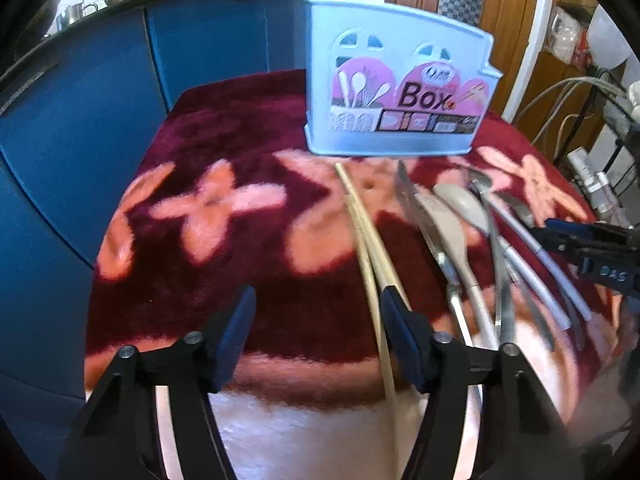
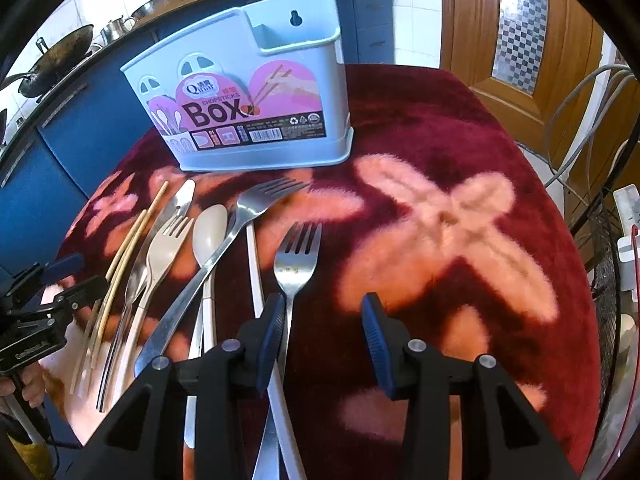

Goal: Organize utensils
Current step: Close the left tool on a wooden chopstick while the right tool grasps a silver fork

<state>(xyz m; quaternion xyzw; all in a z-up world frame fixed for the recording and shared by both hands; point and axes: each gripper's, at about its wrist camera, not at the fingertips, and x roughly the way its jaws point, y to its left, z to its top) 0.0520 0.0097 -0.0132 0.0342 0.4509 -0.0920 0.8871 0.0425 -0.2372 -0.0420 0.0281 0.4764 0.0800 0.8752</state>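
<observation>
Both claws hang apart, clamping nothing, over utensils [image 2: 224,248] laid out on the desk [image 2: 500,140] for sorting into the chopsticks box [image 2: 248,92].

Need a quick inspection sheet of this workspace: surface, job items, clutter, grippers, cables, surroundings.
Surface: table under a dark red fluffy cloth with pink flower shapes.
Job's things: blue utensil box upright at the far side, nothing seen in it; chopsticks, beige fork, beige spoon, long steel fork and short steel fork lie loose before it.
Clutter: nothing seen.
Grippers: left gripper open beside the chopsticks; right gripper open, its left finger at the short steel fork's handle.
Cables: grey cables beyond the table's right edge.
Surroundings: blue cabinets, wooden door.
</observation>
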